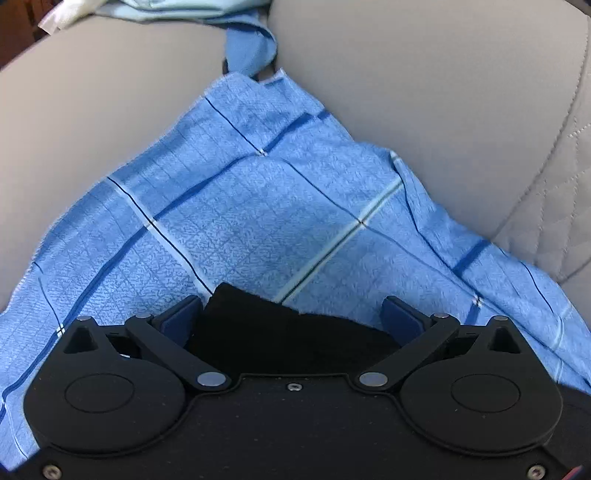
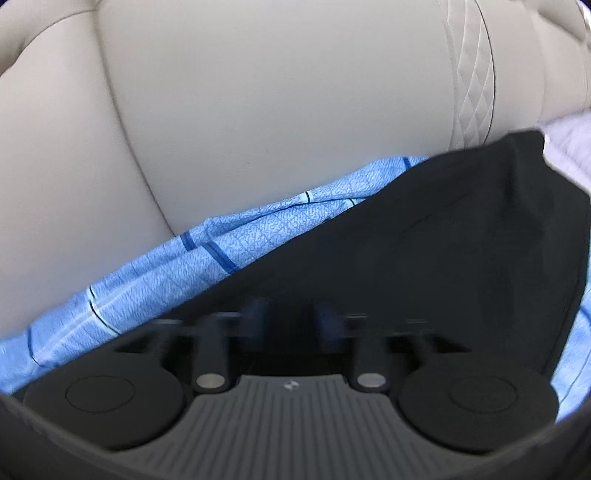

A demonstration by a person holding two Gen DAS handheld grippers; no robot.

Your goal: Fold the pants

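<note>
The black pants lie on a blue checked cloth spread over a beige sofa. In the left wrist view my left gripper has its jaws wide apart, with a black corner of the pants lying between the blue fingers. In the right wrist view my right gripper is blurred, its fingers close together over the dark pants; I cannot tell whether they pinch the cloth.
Beige leather sofa cushions rise behind the cloth, with a quilted panel at right. The blue cloth runs into the seam between cushions. A pale green fabric lies at the top edge.
</note>
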